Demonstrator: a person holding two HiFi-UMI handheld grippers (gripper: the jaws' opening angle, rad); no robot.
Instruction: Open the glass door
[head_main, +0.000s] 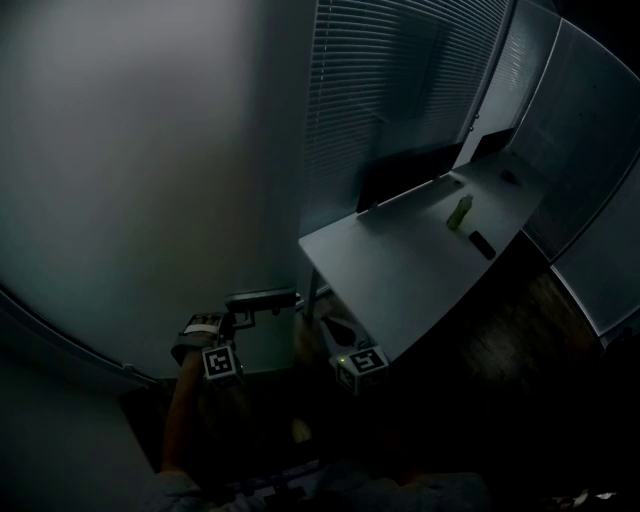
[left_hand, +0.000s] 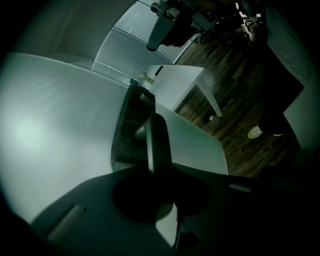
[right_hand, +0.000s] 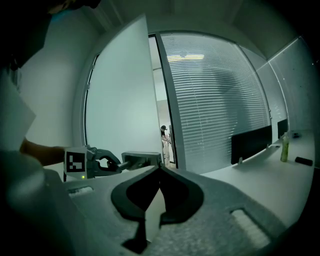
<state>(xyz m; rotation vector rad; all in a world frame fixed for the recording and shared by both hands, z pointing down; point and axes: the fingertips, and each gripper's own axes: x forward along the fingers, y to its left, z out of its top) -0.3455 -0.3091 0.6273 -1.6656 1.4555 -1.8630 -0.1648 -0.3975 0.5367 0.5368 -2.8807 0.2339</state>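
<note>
Glass door (right_hand: 120, 95) handle (right_hand: 142, 159) is clamped in the left gripper (right_hand: 118, 164); the right gripper (right_hand: 160, 170) is closed, empty.

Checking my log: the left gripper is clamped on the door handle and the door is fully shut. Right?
Not quite. The left gripper is clamped on the handle, but the door is not fully shut. The right gripper view shows it ajar, with a lit gap beside its free edge.
</note>
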